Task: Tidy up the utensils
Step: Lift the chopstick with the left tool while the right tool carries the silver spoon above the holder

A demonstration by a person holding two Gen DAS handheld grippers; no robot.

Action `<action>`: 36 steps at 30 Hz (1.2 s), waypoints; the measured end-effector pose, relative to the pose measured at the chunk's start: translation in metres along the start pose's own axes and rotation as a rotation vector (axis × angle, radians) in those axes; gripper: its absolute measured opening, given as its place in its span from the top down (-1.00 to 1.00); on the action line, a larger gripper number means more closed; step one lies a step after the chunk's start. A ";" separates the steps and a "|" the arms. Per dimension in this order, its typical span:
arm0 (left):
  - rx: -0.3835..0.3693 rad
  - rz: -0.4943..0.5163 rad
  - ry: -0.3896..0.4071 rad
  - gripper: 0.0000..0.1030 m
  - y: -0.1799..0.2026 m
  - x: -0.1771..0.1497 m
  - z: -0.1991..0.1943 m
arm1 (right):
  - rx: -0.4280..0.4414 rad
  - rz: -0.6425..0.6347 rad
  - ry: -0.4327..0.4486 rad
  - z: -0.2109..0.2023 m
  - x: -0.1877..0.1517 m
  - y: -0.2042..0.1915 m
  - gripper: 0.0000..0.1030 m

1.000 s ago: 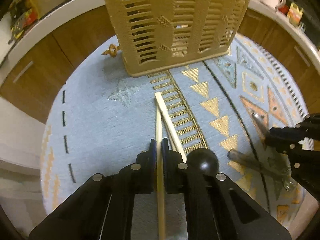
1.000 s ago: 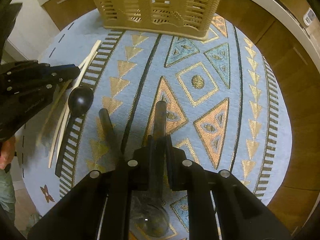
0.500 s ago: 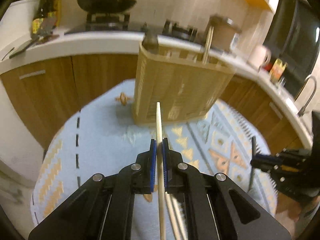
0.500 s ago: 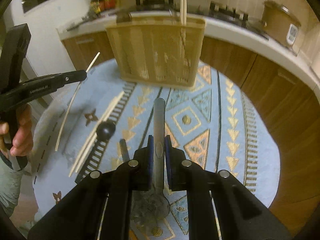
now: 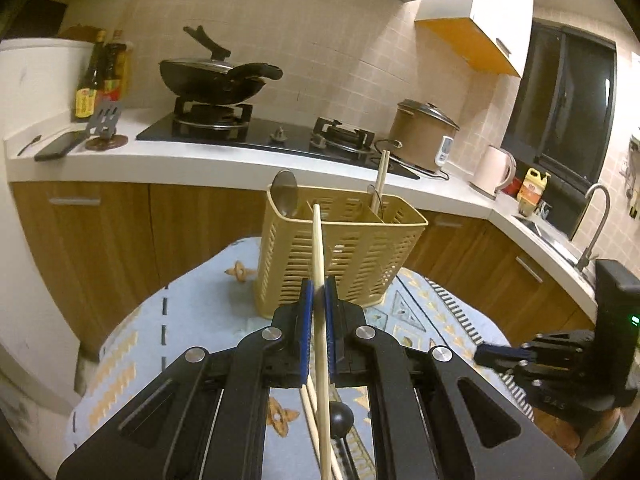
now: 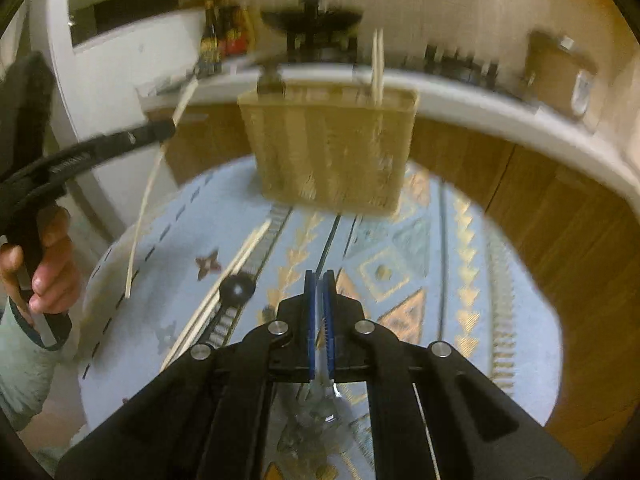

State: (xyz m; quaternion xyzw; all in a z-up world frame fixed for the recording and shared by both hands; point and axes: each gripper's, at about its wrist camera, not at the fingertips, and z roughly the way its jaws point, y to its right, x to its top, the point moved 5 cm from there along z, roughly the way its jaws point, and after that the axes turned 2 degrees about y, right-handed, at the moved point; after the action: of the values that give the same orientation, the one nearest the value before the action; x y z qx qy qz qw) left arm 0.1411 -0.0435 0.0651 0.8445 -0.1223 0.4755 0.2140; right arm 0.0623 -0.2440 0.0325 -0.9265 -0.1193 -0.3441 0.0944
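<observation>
My left gripper [image 5: 319, 294] is shut on a wooden chopstick [image 5: 318, 248], held up in the air and pointing at the tan slotted utensil basket [image 5: 340, 256]. The basket holds a metal spoon [image 5: 285, 194] on its left and chopsticks [image 5: 382, 176] on its right. My right gripper [image 6: 319, 280] is shut on a metal spoon [image 6: 316, 408] whose bowl shows below the jaws; the view is blurred. Loose chopsticks [image 6: 224, 284] and a black ladle [image 6: 237, 288] lie on the patterned cloth.
The basket [image 6: 328, 148] stands at the far side of a round table with a blue patterned cloth [image 5: 200, 312]. A kitchen counter [image 5: 200, 156] with a hob, wok, rice cooker and kettle runs behind. The left gripper [image 6: 132, 140] shows at left in the right wrist view.
Both grippers lifted their utensils off the cloth and tilted up toward the basket. The left chopstick now hangs in the air; the right spoon's handle no longer shows past the jaws.
</observation>
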 end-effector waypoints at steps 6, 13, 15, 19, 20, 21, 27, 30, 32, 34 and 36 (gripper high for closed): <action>-0.014 0.009 -0.026 0.93 -0.003 -0.008 0.008 | 0.009 0.064 -0.287 0.060 -0.016 0.018 0.32; -0.018 0.010 -0.046 0.92 -0.009 -0.013 0.011 | -0.030 0.030 -0.457 0.094 -0.024 0.009 0.35; -0.016 0.005 -0.051 0.92 -0.011 -0.014 0.013 | -0.105 -0.028 -0.478 0.098 -0.022 0.004 0.68; -0.015 -0.010 -0.052 0.92 -0.014 -0.015 0.015 | -0.106 -0.038 -0.485 0.100 -0.020 -0.003 0.80; -0.014 -0.013 -0.049 0.92 -0.015 -0.015 0.015 | -0.087 -0.031 -0.469 0.098 -0.019 -0.004 0.80; -0.013 -0.019 -0.040 0.92 -0.016 -0.013 0.013 | -0.064 -0.018 -0.444 0.094 -0.017 -0.005 0.80; -0.014 -0.046 0.045 0.92 -0.020 0.011 -0.002 | 0.019 0.042 -0.232 0.045 0.010 -0.002 0.80; -0.024 -0.058 0.107 0.92 -0.018 0.031 -0.010 | 0.053 0.040 -0.097 0.018 0.025 -0.005 0.80; -0.032 -0.060 0.141 0.92 -0.014 0.045 -0.013 | 0.059 0.033 -0.009 0.001 0.039 -0.005 0.80; -0.035 -0.053 0.191 0.92 -0.009 0.060 -0.016 | 0.048 0.019 0.064 -0.009 0.056 -0.005 0.80; -0.031 -0.045 0.242 0.92 -0.004 0.077 -0.018 | 0.028 0.010 0.161 -0.024 0.075 -0.005 0.80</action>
State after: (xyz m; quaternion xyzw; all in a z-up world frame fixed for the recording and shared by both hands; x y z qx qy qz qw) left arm 0.1692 -0.0315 0.1380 0.7801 -0.0841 0.5671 0.2508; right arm 0.1014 -0.2333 0.1003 -0.8949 -0.1116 -0.4155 0.1185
